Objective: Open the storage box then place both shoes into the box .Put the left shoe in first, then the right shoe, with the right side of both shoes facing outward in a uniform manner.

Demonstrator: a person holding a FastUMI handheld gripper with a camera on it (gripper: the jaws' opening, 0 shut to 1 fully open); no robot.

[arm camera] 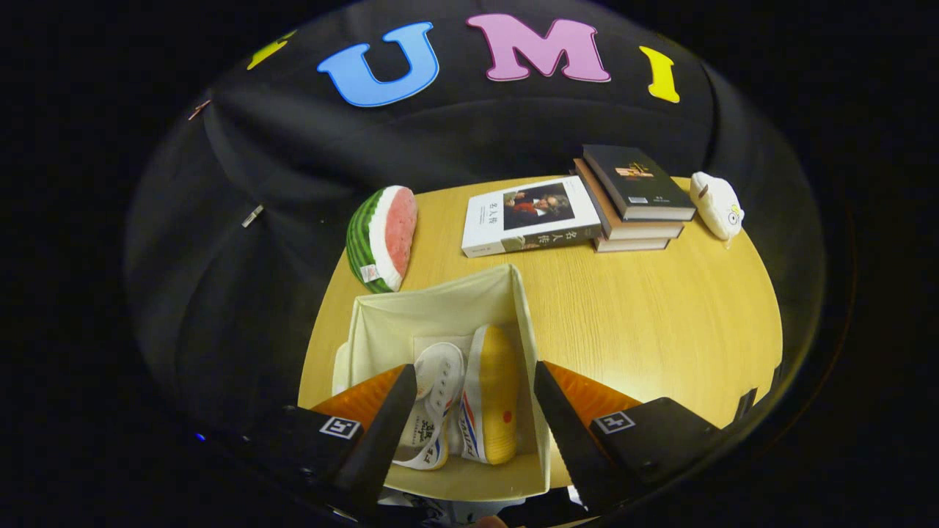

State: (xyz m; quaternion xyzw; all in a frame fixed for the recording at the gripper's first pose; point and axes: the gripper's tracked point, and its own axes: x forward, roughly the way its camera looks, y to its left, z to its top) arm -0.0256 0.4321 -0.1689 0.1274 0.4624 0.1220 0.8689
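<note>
Your gripper (469,411) hangs released, fingers spread, nothing gripped. Both shoes (469,403) lie in the storage box (440,308) between them; lowering risks snagging the fabric wall.

So on the round wooden desk (645,323) there's a watermelon-slice plush (381,238) propped on its edge at the far left side. To its right a white book (530,216) lies flat, and touching that is a stack of three books (631,202) with a dark one on top. Just past the stack sits a little white plush toy (717,204), near the far right rim.
</note>
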